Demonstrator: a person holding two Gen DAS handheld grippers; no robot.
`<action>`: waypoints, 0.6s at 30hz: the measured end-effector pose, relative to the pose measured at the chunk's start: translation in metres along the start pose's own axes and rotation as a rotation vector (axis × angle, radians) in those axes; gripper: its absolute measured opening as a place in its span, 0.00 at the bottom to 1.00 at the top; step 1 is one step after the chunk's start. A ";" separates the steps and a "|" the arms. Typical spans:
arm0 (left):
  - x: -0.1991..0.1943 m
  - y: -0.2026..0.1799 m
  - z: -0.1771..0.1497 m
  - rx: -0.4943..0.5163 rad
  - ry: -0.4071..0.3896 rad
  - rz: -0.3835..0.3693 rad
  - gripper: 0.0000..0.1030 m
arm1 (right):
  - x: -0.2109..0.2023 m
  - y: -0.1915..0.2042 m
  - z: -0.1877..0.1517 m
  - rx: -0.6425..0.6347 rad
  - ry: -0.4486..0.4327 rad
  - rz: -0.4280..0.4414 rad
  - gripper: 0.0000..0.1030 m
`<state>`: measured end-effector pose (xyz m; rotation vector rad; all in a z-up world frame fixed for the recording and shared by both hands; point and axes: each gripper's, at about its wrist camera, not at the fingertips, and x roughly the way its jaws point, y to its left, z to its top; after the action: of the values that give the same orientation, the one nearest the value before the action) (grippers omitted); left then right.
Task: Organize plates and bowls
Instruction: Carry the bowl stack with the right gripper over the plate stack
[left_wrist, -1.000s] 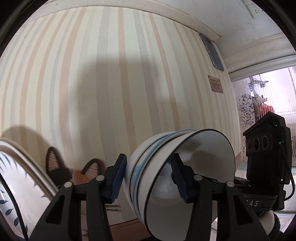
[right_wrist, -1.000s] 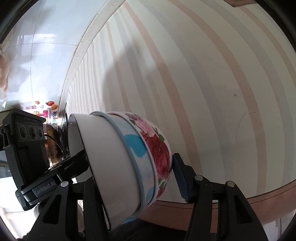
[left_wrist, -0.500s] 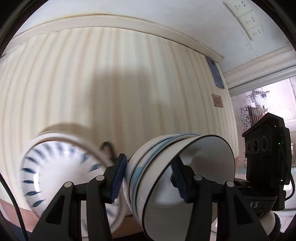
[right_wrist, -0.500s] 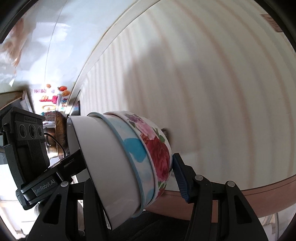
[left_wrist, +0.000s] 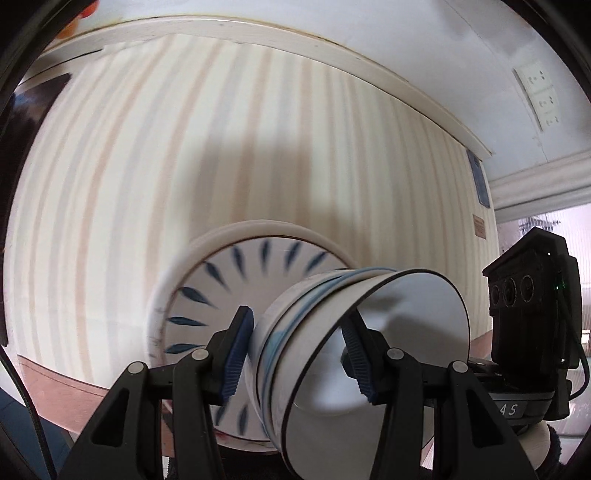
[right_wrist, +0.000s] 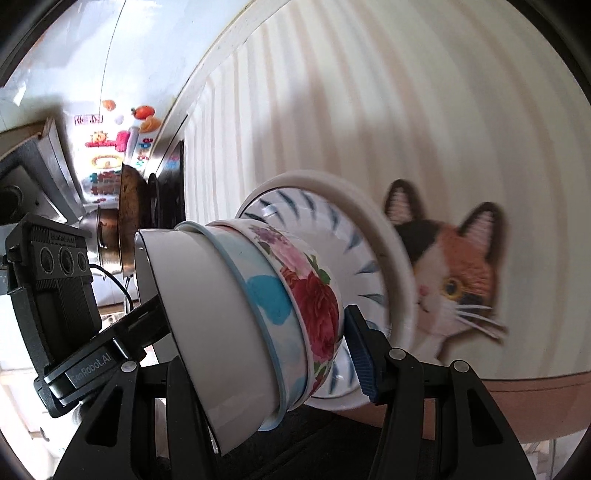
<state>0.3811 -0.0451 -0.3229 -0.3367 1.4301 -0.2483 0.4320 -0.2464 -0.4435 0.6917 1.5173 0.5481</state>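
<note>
We have a nested stack of three bowls (right_wrist: 258, 317) between us: a plain white one with a dark rim innermost, a blue-patterned one around it, and a rose-printed one (right_wrist: 314, 295) outermost. The stack is held tipped on its side above the striped tablecloth (left_wrist: 129, 184), directly in front of a blue-leaf plate (left_wrist: 207, 295) that sits in a larger white plate (right_wrist: 384, 236).

Our left gripper (left_wrist: 299, 350) is closed across the wall of the stack, one pad inside the white bowl and one on the outside. Our right gripper (right_wrist: 347, 354) has one blue pad against the rose bowl's outer wall; its other finger is hidden behind the stack, so it looks clamped on the opposite wall, though we cannot see that fully.

The risks, as we judge them: glazed rims are slick, and tilted like this an inner bowl could slide out of the nest. If our two hands move unevenly, the stack could twist free. Lowering too fast could knock the rose bowl against the plates, chipping them. The cat patch (right_wrist: 450, 277) on the cloth lies just beyond the plates.
</note>
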 end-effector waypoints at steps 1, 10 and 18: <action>0.000 0.004 0.001 -0.005 -0.003 -0.001 0.45 | 0.005 0.005 0.002 -0.006 0.005 -0.004 0.55; 0.007 0.032 0.008 -0.048 -0.002 -0.009 0.45 | 0.033 0.017 0.013 -0.011 0.029 -0.031 0.55; 0.011 0.037 0.009 -0.060 0.002 -0.003 0.45 | 0.041 0.017 0.017 -0.005 0.041 -0.043 0.55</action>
<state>0.3901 -0.0141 -0.3457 -0.3878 1.4414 -0.2090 0.4501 -0.2067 -0.4619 0.6465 1.5652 0.5364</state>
